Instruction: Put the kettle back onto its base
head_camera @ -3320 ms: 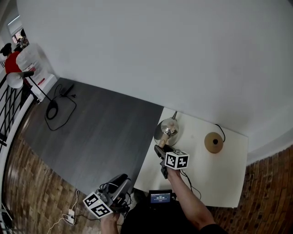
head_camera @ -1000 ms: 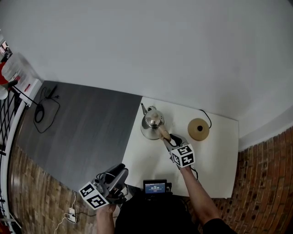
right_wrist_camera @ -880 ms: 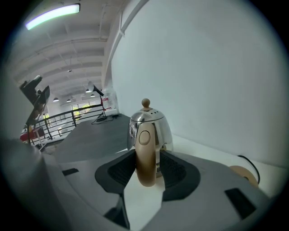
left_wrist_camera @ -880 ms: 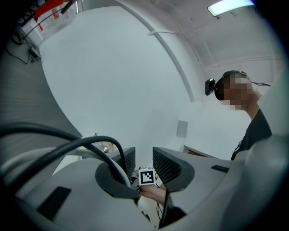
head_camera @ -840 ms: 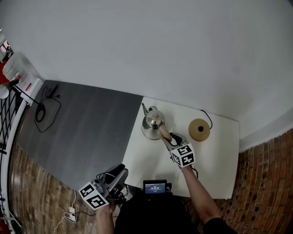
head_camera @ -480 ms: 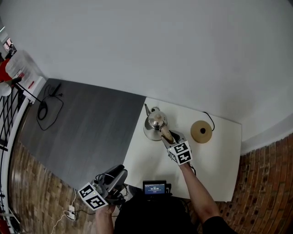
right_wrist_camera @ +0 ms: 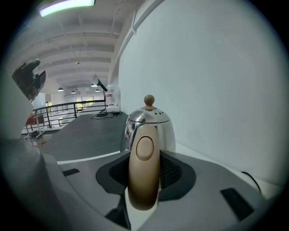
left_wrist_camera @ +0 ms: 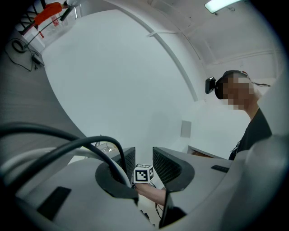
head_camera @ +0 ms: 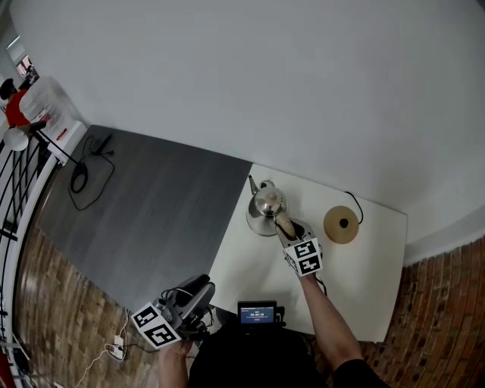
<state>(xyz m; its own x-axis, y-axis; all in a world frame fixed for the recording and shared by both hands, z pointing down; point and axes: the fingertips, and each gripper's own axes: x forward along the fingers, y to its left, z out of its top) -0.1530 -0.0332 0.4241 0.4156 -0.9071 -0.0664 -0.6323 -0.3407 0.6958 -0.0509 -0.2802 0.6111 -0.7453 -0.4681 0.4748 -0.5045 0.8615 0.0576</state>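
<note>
On the white desk (head_camera: pixel 364 295), my right tongs (head_camera: pixel 283 226), jaws just closing, clench the tan handle (right_wrist_camera: pixel 143 167) of the kettle (head_camera: pixel 267 206), apart from its base (head_camera: pixel 342 225); my left tongs (head_camera: pixel 201 289) hang released, empty

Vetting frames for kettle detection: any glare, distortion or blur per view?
Head view: strong fisheye, wall and floor edges bow; kettle small, sharp, bright highlight on top. Right gripper view: dark vignette ring; the kettle's chrome mirrors the room; handle looms large up close. Left gripper view: ceiling lamp blown out at the top edge; person's face mosaicked.
</note>
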